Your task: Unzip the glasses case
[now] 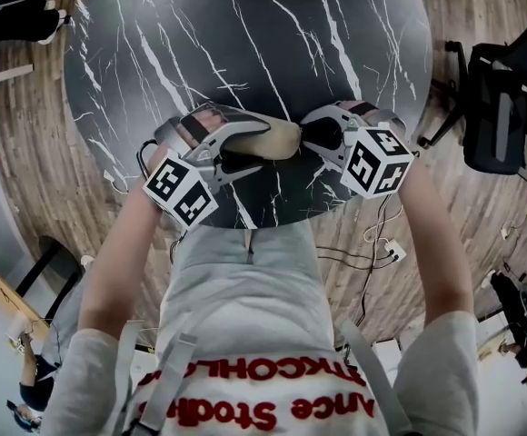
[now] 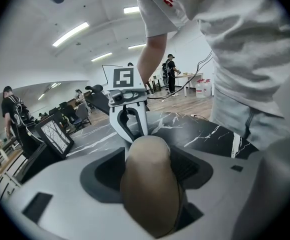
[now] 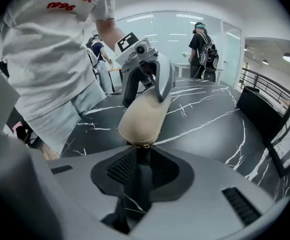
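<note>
The beige glasses case (image 1: 268, 139) is held just above the near edge of the black marble table (image 1: 245, 44). My left gripper (image 1: 243, 145) is shut across the case's body, its jaws standing wide around it; in the left gripper view the case (image 2: 147, 184) fills the gap between the pads. My right gripper (image 1: 312, 137) meets the case's right end. In the right gripper view its jaws are pinched together at the small metal zipper pull (image 3: 144, 145) on the end of the case (image 3: 142, 116). The left gripper (image 3: 147, 91) clamps the far end there.
A black office chair (image 1: 504, 107) stands on the wood floor at the right. Cables and a power strip (image 1: 386, 248) lie below the table's edge. People stand far off in the room. A framed black panel (image 2: 55, 136) leans at the table's far side.
</note>
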{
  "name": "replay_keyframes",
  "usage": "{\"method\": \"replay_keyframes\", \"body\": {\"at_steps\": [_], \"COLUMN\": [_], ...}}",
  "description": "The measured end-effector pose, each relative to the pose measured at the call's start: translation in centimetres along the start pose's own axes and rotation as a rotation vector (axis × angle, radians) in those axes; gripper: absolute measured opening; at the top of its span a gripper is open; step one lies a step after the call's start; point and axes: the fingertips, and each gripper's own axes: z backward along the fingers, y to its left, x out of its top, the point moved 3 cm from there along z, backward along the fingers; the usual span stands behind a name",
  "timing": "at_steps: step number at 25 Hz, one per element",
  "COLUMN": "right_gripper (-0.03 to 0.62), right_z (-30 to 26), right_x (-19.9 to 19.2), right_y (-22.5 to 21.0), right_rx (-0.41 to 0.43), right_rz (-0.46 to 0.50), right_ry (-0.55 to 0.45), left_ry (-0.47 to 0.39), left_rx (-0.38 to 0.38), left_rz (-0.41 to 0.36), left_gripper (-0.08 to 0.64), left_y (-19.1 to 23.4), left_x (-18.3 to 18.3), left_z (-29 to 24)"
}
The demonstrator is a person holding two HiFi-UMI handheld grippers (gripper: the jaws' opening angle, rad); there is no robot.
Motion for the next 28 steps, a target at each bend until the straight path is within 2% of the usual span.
{"method": "replay_keyframes", "body": {"at_steps": [5,10,15,21,28], "right_gripper": [0.078,0.071,0.041,0.041,0.029], "right_z": [-0.1,-0.1,-0.1,-0.1,-0.2], "right_x": [0.2,0.1,0.2,0.4,0.5], "right_y": [-0.1,-0.2,-0.6,-0.4,0.8], "right_rx": [0.023,0.047,0.062,0.045,-0.013], "right_rz": [0.038,0.016,0.059,0.076,0.108], "right_ry": [0.070,0.100,0.147,0.183,0.209], "left_ry": [0.000,-0.005,-0.002,-0.002,0.007], "left_rx": [0.001,0.003,0.002,-0.002,-0.045], "left_rz": [0.003,-0.006,-0.002,0.001,-0.012], "left_gripper": [0.290,0.290,0.290,0.291,0.295], "left_y": [0.0,0.0,0.0,0.0,-0.3], "left_x": [-0.1,-0.1,-0.1,-0.1,-0.1], "left_z": [0.0,-0.1,-0.1,-0.1,-0.2]}}
